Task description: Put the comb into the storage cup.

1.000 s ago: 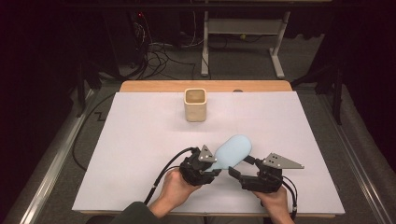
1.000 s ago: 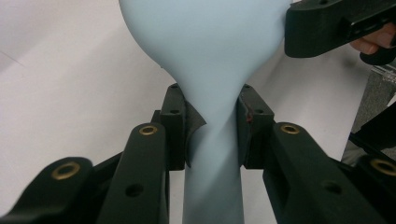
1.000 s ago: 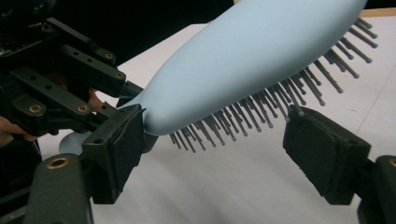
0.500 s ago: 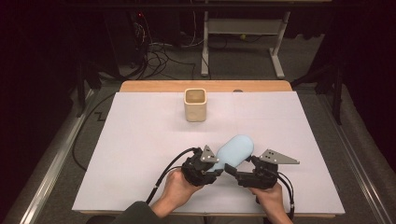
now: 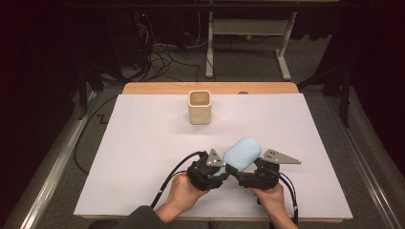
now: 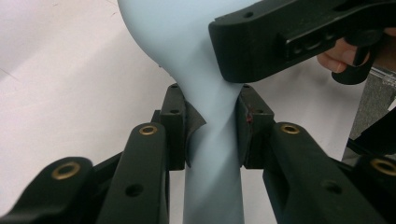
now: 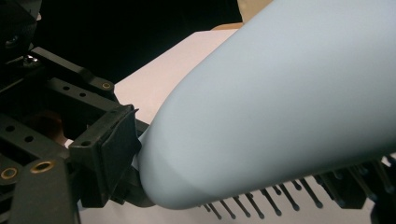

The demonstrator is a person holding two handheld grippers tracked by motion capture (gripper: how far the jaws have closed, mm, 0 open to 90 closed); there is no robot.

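Since the earlier frames, the right gripper [image 5: 243,179] is sitting closer to the left gripper [image 5: 220,171], and the pale blue hairbrush [image 5: 241,153] is staying where it was, raised over the near edge of the bench [image 5: 143,143]. In the left gripper view, the left jaws are pressing on the hairbrush's narrow neck [image 6: 212,140] from both sides, partly closed, holding it clear of the white surface. The brush's rounded head is pointing away from the person, towards the tan square cup [image 5: 199,107] standing well apart at the far side. In the right gripper view, the bristles [image 7: 280,198] are pointing downward beneath the blue back. One black right jaw is lying against the brush head in the left gripper view; whether the right jaws are gripping it I cannot tell.
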